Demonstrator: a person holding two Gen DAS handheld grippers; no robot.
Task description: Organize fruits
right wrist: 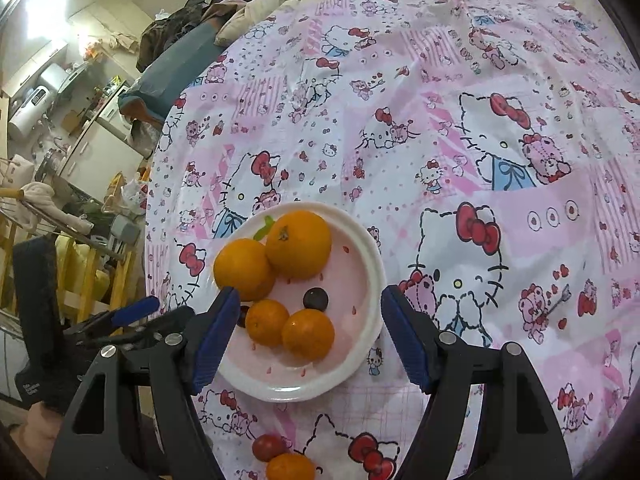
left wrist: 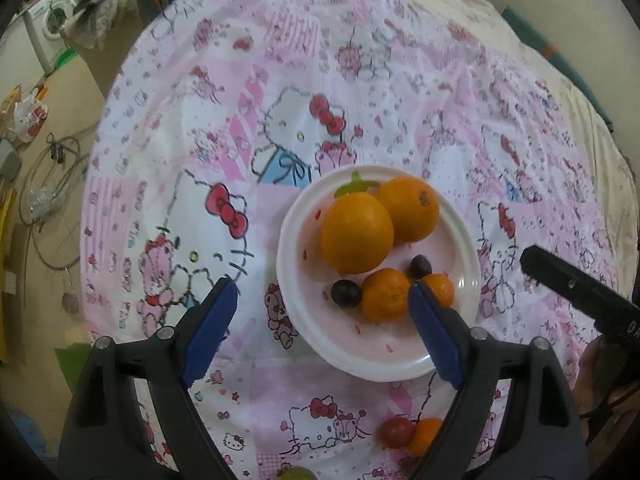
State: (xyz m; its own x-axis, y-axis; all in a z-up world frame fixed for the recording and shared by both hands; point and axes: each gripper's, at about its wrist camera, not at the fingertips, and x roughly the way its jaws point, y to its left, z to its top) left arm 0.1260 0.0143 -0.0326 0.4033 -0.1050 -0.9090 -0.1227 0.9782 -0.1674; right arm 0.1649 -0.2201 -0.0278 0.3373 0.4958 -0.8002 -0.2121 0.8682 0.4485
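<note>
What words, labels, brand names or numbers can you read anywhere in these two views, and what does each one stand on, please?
No text can be read in full.
"D A": pale letters, cut off by the frame edge, on the black gripper body at the right of the left wrist view.
Small white print on the black gripper body at lower left of the right wrist view: too blurred to read.
The cartoon tablecloth and white plate: pictures only, no lettering.

Your open cloth (right wrist: 460,80) beyond and right of the plate (right wrist: 374,276), fruit crowding its far and left parts, bare patch at its right, tomato (left wrist: 396,432) and mandarin (left wrist: 426,438) blocking your near cloth.
</note>
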